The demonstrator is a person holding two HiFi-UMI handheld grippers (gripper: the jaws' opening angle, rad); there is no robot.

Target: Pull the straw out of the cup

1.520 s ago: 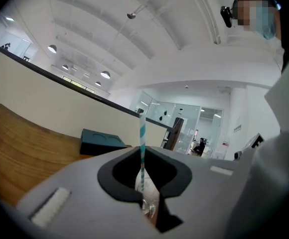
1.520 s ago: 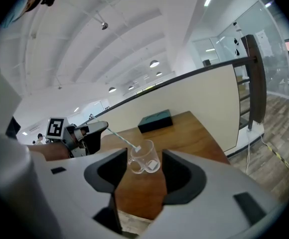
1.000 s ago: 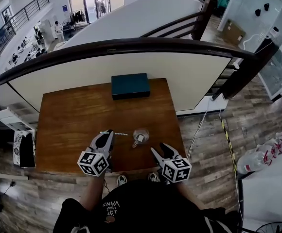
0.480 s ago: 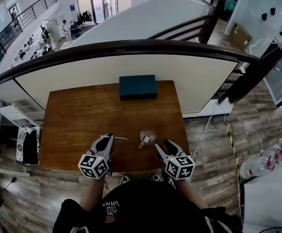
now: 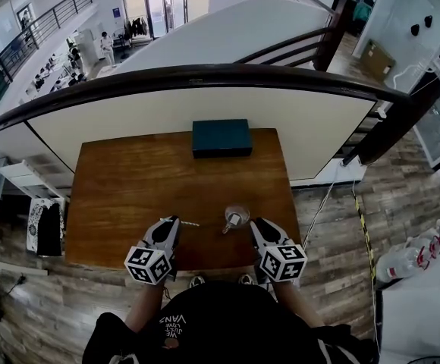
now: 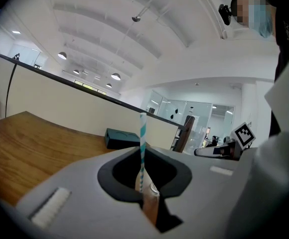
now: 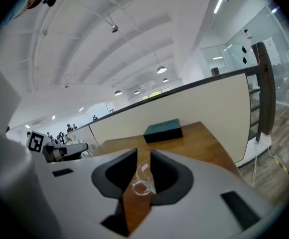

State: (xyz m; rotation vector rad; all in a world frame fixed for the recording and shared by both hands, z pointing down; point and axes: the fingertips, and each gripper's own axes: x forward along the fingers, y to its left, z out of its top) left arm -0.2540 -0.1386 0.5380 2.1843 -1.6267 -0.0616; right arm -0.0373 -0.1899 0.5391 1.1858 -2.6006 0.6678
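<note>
Extraction looks done: left gripper pinches teal-striped paper straw clear of small clear glass cup, right gripper — jaws just closing, half apart — empty; setting the straw down likely next.

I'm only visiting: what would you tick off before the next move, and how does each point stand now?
1. Straw out of cup: ok.
2. Left gripper shut on straw: ok.
3. Cup upright on table: ok.
4. Right gripper off the cup: ok; its jaws have just been closing, cup ahead, nothing between them.
5. Cup contents: cannot tell.
</note>
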